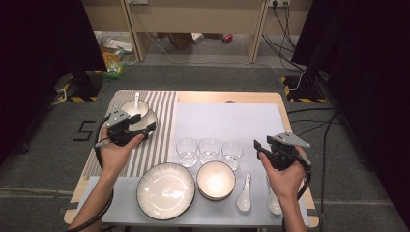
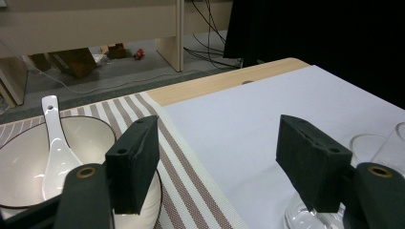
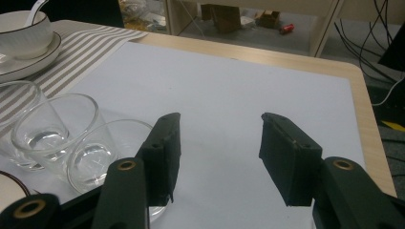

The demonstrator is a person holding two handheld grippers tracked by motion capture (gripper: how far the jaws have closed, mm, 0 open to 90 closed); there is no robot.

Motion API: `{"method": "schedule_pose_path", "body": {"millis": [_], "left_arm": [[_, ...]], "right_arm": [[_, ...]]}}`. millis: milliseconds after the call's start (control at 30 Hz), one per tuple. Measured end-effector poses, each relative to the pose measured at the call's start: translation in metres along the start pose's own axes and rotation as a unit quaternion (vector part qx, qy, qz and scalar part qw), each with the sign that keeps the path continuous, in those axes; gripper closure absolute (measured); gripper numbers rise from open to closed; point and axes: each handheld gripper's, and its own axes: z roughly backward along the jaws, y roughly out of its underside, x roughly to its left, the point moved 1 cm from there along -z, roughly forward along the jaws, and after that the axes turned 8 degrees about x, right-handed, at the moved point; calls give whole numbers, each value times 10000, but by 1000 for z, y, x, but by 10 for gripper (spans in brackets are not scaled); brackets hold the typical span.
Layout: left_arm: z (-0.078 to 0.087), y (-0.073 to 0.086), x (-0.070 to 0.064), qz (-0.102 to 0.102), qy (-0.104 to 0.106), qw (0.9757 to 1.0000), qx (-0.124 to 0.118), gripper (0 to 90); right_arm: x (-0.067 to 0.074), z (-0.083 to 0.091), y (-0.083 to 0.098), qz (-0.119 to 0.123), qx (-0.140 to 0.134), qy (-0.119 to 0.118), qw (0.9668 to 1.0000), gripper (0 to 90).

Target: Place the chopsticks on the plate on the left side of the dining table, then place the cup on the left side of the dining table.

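Note:
My left gripper (image 1: 147, 124) hovers open over the striped placemat (image 1: 159, 140), right beside a white bowl (image 1: 138, 113) that holds a white spoon (image 1: 136, 100) and sits on a plate. In the left gripper view its jaws (image 2: 217, 126) stand wide with nothing between them, and the bowl (image 2: 19, 162) lies to their left. My right gripper (image 1: 263, 143) is open above the white mat (image 1: 232, 121), just right of three empty glasses (image 1: 209, 149). The right gripper view shows those jaws (image 3: 222, 121) bare, with the nearest glass (image 3: 102, 152) against the left jaw's outer side.
A large dark-rimmed plate (image 1: 166, 190) and a stack of bowls (image 1: 215, 180) sit at the front of the table. One white spoon (image 1: 244, 193) lies to their right, and a second spoon (image 1: 274, 202) lies under my right wrist. Cables run across the floor beyond the table.

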Motion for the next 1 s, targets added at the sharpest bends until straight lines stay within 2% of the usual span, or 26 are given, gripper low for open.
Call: {"method": "schedule_pose_path", "body": {"millis": [200, 367, 600, 800, 933, 1000], "left_arm": [[-3, -2, -2, -38, 110, 9999, -20, 309], [-7, -7, -11, -176, 287, 9994, -27, 307], [-11, -6, -23, -208, 412, 9989, -66, 307], [-11, -5, -28, -248, 448, 9987, -48, 307], [-12, -2, -31, -240, 473, 9986, -52, 307], [-12, 0, -32, -243, 492, 9985, -51, 307]], "right_arm": [[-10, 3, 6, -173, 228, 69, 9996, 511], [-21, 4, 14, -363, 444, 135, 9983, 531], [-35, 1, 26, -524, 852, 207, 9948, 544], [-46, -1, 35, -752, 1277, 257, 9886, 577], [-53, -5, 41, -844, 1571, 297, 9835, 615], [-56, -8, 45, -895, 1761, 315, 9798, 628]]}}
